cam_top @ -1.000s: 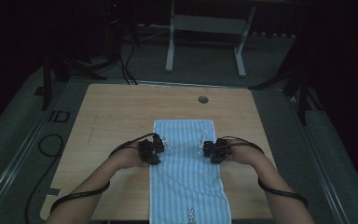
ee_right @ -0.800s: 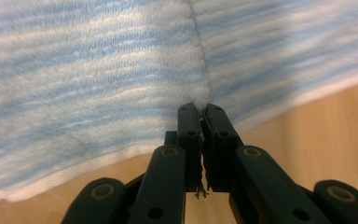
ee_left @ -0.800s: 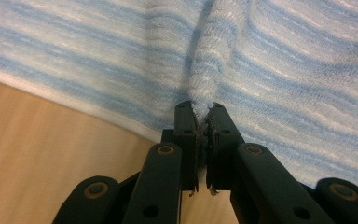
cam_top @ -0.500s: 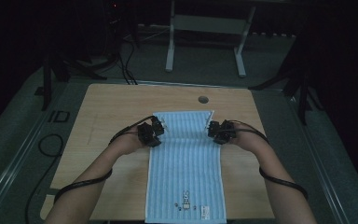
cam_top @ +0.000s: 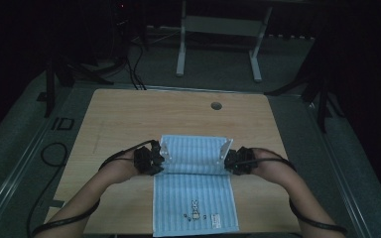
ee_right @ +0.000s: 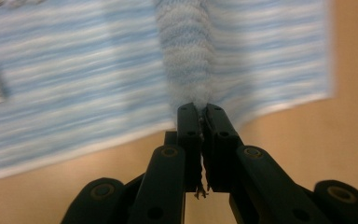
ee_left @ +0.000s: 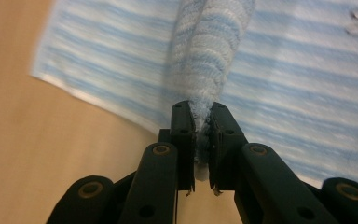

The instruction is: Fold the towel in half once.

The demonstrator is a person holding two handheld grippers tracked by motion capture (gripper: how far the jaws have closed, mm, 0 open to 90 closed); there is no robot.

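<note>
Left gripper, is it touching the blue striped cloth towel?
Touching: the left gripper view shows the left gripper pinching the blue striped cloth towel between both jaws.

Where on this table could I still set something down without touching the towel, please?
Bare wood runs between the towel and the table's far edge, around the round hole. The strips flanking the towel are crowded by the left gripper and right gripper.

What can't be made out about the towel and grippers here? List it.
- Towel: near edge cut off by the high view's bottom border.
- Its small label: print too small to read.
- Towel stripes in the right gripper view: motion-blurred.
- Left gripper pads: hidden by pinched cloth.
</note>
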